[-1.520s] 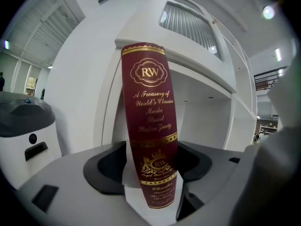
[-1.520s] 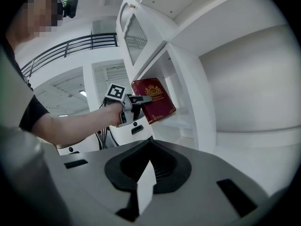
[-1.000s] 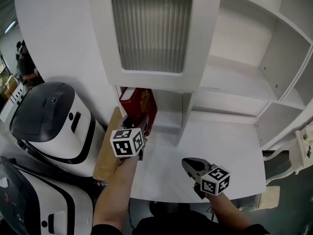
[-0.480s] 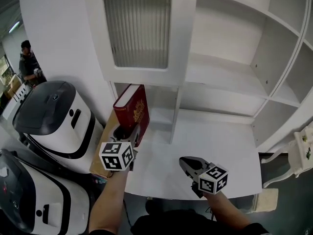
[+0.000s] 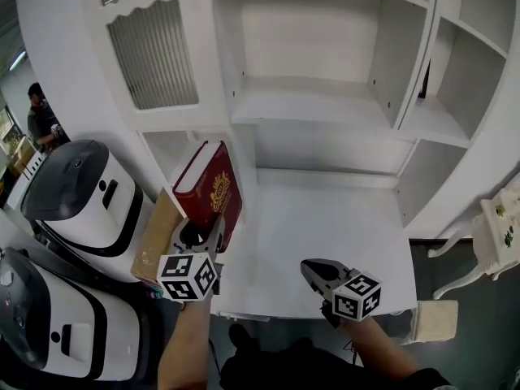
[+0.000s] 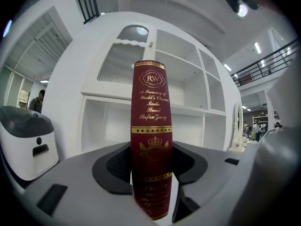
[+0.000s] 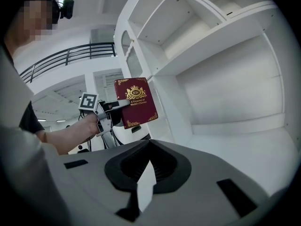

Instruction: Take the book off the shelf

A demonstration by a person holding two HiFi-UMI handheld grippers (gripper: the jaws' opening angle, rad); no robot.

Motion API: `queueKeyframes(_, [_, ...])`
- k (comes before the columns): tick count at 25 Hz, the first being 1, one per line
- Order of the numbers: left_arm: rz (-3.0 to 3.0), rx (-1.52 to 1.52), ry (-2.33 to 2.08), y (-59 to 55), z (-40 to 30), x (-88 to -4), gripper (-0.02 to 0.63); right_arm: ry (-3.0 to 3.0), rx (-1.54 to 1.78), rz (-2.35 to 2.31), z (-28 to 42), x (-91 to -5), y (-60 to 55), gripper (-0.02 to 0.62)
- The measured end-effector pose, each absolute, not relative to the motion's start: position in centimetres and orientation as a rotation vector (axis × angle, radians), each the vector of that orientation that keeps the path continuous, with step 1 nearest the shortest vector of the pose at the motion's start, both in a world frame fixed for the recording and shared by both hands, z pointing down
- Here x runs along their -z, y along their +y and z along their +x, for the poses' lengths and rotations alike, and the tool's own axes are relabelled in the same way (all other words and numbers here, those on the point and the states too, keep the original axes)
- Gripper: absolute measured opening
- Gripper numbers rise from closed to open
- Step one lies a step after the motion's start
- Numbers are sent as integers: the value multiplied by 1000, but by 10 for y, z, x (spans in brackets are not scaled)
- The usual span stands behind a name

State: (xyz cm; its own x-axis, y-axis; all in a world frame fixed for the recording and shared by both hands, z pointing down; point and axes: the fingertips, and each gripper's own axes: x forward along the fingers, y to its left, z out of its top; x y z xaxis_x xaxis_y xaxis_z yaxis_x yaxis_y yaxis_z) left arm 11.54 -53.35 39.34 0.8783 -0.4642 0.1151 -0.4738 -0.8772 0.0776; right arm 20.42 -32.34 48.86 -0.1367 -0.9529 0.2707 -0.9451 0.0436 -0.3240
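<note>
A dark red book (image 5: 210, 187) with gold print hangs in the air, tilted, in front of the white cabinet's (image 5: 317, 104) lower left opening. My left gripper (image 5: 203, 232) is shut on its lower end. In the left gripper view the book's spine (image 6: 151, 126) stands upright between the jaws of the left gripper (image 6: 151, 173). The right gripper view shows the book (image 7: 135, 102) and the left gripper (image 7: 110, 109) off to the left. My right gripper (image 5: 311, 268) hovers over the cabinet's white counter (image 5: 325, 218), shut and empty, its jaws meeting in its own view (image 7: 146, 147).
Two white and black machines (image 5: 77, 193) (image 5: 41, 331) stand at the left, with a cardboard box (image 5: 154, 238) beside the cabinet. A ribbed glass door (image 5: 154, 51) hangs at the upper left. A white chair (image 5: 496, 234) is at the right. A person (image 5: 39, 120) stands far left.
The left gripper has drawn the book out of the lower left compartment, toward me. Both grippers have pulled back from the cabinet, and the view has swung to show more shelves.
</note>
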Motion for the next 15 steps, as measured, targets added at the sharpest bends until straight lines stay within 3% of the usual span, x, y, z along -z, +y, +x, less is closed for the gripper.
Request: queueKeyframes(15, [3006, -152, -452, -420, 187, -392, 221, 1992, 582, -2206, 274, -475, -228, 14])
